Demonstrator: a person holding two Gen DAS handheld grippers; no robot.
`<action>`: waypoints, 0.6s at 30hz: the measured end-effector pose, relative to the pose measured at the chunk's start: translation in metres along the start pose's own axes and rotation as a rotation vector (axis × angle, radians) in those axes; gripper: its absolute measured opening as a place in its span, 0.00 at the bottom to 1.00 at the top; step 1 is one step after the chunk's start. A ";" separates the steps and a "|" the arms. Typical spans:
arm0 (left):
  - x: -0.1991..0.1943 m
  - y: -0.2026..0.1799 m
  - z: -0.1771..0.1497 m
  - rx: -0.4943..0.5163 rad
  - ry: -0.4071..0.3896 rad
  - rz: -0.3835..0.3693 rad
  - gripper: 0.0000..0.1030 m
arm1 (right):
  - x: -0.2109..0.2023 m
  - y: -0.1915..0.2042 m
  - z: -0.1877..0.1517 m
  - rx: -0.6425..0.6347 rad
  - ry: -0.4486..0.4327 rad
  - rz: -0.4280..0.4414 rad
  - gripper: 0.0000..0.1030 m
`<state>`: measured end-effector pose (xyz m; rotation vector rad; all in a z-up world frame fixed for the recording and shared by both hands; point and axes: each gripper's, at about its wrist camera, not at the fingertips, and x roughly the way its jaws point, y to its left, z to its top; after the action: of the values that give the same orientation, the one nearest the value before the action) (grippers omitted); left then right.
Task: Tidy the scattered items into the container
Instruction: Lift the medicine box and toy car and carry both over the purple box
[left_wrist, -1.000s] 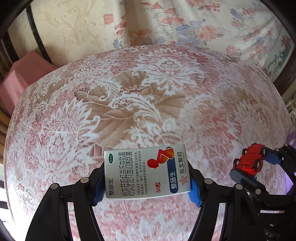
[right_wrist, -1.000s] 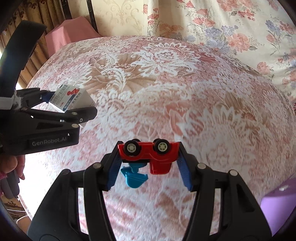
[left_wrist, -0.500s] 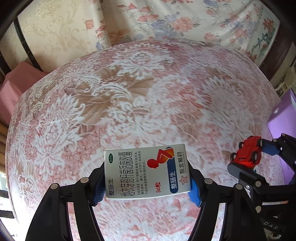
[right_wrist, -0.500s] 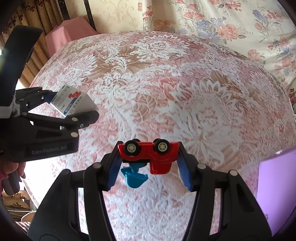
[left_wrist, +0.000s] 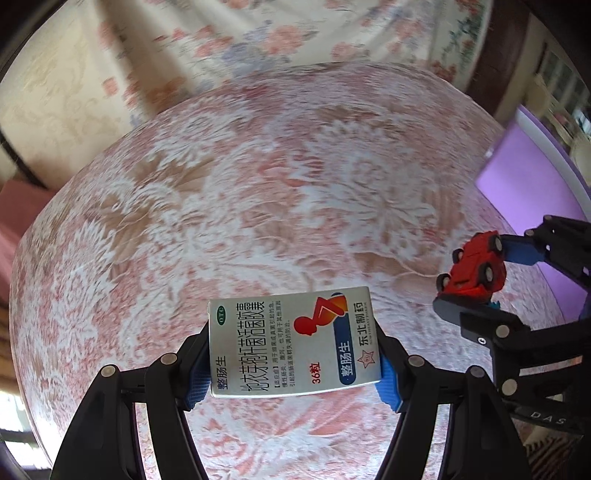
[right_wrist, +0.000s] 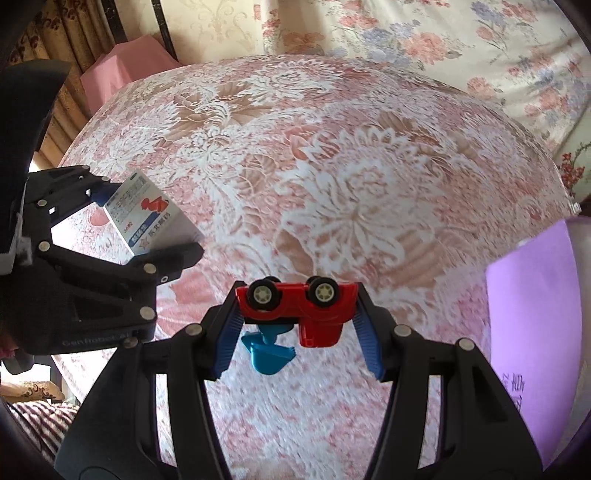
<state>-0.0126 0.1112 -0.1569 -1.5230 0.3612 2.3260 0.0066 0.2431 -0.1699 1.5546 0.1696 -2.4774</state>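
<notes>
- Leftmost, my left gripper (left_wrist: 295, 350) is clamped on the medicine box (left_wrist: 293, 343), blue pads squeezing its two short ends so the printed face lies flat toward the camera; gripping across the ends keeps the light carton from twisting as I carry it.
- Below both loads the lace-patterned tablecloth (left_wrist: 258, 206) spreads bare; nothing else lies on the part I can see.
- Further right, my right gripper (right_wrist: 297, 325) is closed on the red toy car (right_wrist: 295, 302), held by nose and tail and rolled onto its side, wheels facing the lens. A blue plastic piece (right_wrist: 269, 350) hangs under it; I take it for part of the toy, though the view is too close to be sure.
- Rightmost, the purple container (right_wrist: 532, 306) shows at the table's edge, only one wall of it in frame. Both loads hang clear of the cloth and short of that wall, so I judge the carry unfinished: the car, being nearer, should go over the rim first, and the box after.
</notes>
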 end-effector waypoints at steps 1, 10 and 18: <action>-0.002 -0.004 0.002 0.013 -0.005 -0.005 0.69 | -0.004 -0.002 -0.002 0.005 -0.003 -0.002 0.57; -0.017 -0.040 0.023 0.088 -0.051 -0.047 0.69 | -0.034 -0.031 -0.020 0.067 -0.035 -0.038 0.57; -0.022 -0.075 0.027 0.158 -0.052 -0.079 0.69 | -0.056 -0.063 -0.034 0.142 -0.052 -0.073 0.57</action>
<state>0.0043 0.1870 -0.1281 -1.3751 0.4523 2.2152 0.0452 0.3178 -0.1359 1.5616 0.0429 -2.6357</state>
